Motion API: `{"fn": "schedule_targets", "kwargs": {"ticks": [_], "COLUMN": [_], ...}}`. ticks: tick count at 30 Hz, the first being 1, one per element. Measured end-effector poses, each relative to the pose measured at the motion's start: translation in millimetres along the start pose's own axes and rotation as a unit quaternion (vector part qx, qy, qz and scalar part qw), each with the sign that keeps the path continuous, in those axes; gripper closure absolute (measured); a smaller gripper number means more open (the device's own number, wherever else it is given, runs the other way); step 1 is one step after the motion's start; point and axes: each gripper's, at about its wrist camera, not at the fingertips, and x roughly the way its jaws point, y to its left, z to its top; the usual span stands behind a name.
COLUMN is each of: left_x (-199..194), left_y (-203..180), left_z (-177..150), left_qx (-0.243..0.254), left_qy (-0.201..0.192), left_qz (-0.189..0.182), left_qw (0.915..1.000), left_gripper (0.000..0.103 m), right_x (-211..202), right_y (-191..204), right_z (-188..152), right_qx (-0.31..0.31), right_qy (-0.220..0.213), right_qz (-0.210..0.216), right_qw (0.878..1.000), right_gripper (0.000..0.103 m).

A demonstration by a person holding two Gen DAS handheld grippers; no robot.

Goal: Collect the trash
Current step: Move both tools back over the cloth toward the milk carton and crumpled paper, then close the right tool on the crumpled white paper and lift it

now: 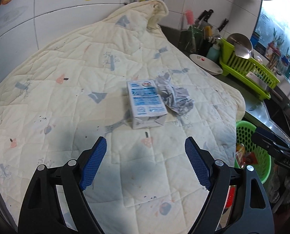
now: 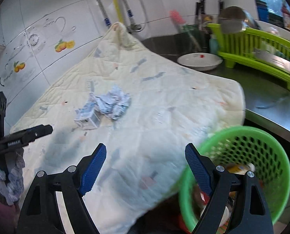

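Both tools are spread wide with nothing between their blue pads. The left tool (image 1: pixel 145 146) hovers low in its frame over a quilted cloth (image 1: pixel 66 78). At the frame's centre, a small carton (image 1: pixel 145 104) lies on the cloth, touching crumpled paper (image 1: pixel 174 95). The right tool (image 2: pixel 145 152) hangs beside a green basket (image 2: pixel 262 142) at the lower right, with some trash inside.

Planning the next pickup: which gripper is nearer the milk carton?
Left. The left gripper faces the milk carton straight ahead; the right gripper sits farther back, beside the green basket.
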Motion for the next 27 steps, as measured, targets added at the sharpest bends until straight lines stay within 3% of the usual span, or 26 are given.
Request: {"fn": "schedule_targets", "kwargs": {"ticks": [11,27], "left_x": [11,28], "left_y": [32,53], "left_z": [3,5], "left_qx": [-0.023,-0.035], "left_qy": [0.006,0.019], "left_qz": [0.010,0.012], "left_qw": [0.9997,0.9991], "left_gripper": [0.022,0.022], "right_x": [71,167], "right_y": [32,37], "right_z": [37,75], "right_qx": [-0.011,0.043], "right_qy": [0.025,0.068], "right_qz": [0.020,0.042], "right_qw": [0.999,0.996], "right_gripper": [0.037,0.054]}}
